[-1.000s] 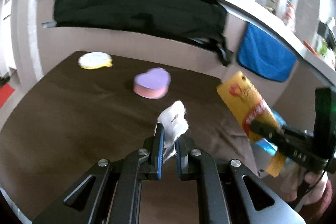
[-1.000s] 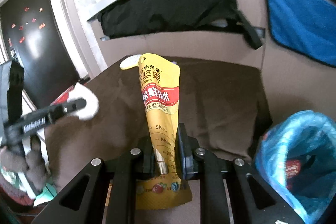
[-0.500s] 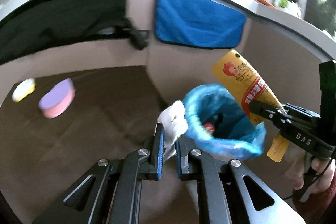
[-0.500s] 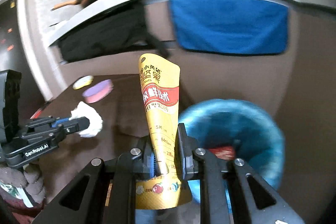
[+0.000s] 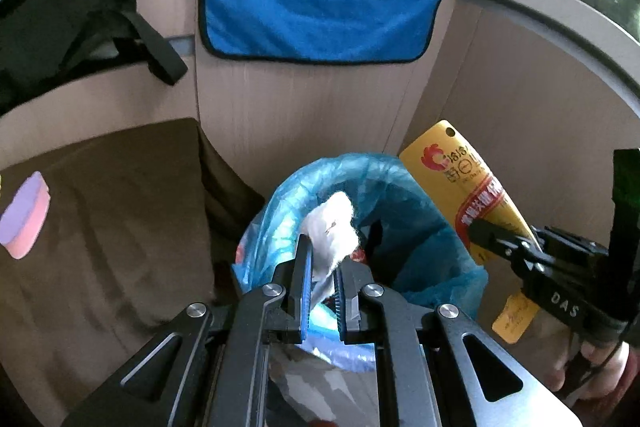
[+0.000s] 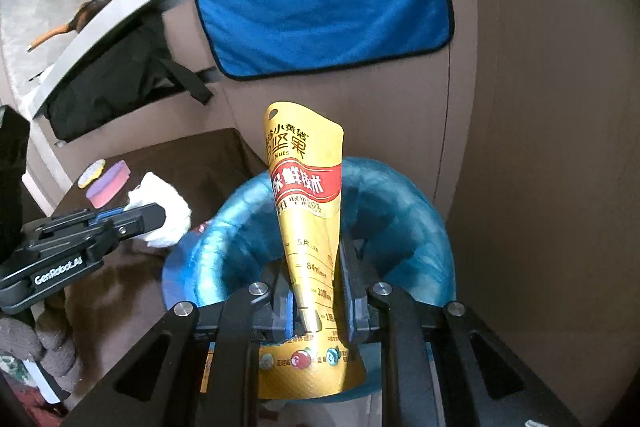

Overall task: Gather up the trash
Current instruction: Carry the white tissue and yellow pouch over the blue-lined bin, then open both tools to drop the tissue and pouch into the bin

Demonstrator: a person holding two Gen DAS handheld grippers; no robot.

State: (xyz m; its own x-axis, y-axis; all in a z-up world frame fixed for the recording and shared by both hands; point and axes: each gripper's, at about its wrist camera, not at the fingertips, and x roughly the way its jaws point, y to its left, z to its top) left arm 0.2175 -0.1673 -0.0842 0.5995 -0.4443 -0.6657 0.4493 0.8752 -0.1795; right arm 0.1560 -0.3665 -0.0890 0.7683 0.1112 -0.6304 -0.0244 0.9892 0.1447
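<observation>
Left wrist view: the left gripper [image 5: 320, 291] is pinching a white paper wad [image 5: 332, 223] between its two fingers. The wad pokes out past the tips and sits right over the mouth of the blue trash bag [image 5: 404, 183]. The bag is straight ahead of this claw and just below it, so I think the wad would fall in if the fingers let go.

The right gripper [image 6: 318, 307] is squeezed tight on a yellow snack pouch [image 6: 306, 187]. The pouch stands up tall, with its long side pointing up and away from the claw. It is over the near rim of the bag, with the bag opening just behind it. In the left wrist view the pouch is at the right side of the bag.

Both claws are close to the bag. I cannot tell which one is nearer.

The bottom of the bag is hidden by the claws. Something red is inside, but it is too small to make out. A purple and pink sponge [image 5: 26, 215] lies far left on the brown table [image 5: 120, 227].
</observation>
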